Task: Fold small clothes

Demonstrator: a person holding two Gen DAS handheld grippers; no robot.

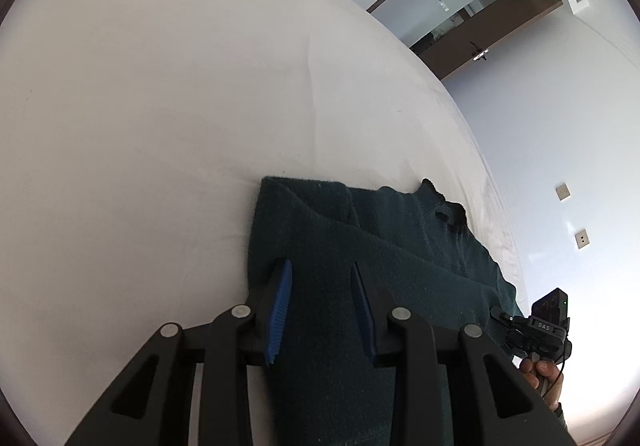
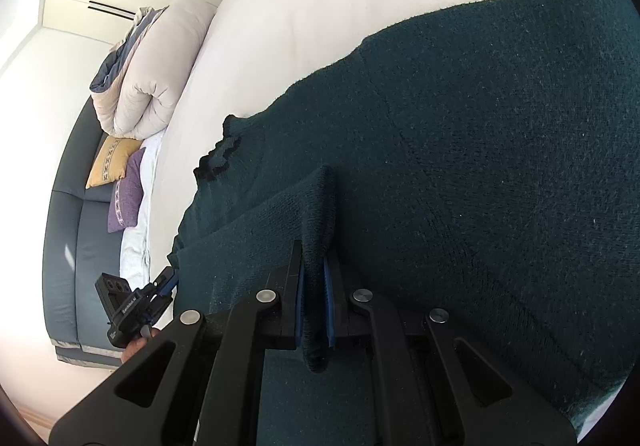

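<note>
A dark green knitted sweater (image 2: 460, 150) lies spread on the white bed (image 1: 160, 106). The right gripper (image 2: 314, 302) has its blue pads clamped on a raised fold of the sweater's cloth, pinched up between the fingers. The left gripper (image 1: 320, 306) hangs with its jaws apart over the sweater, nothing between them. Beyond the right gripper, off to its left, a rolled duvet (image 2: 152, 74) and two cushions, yellow (image 2: 112, 160) and purple (image 2: 126, 194), sit by the grey headboard (image 2: 68, 246).
</note>
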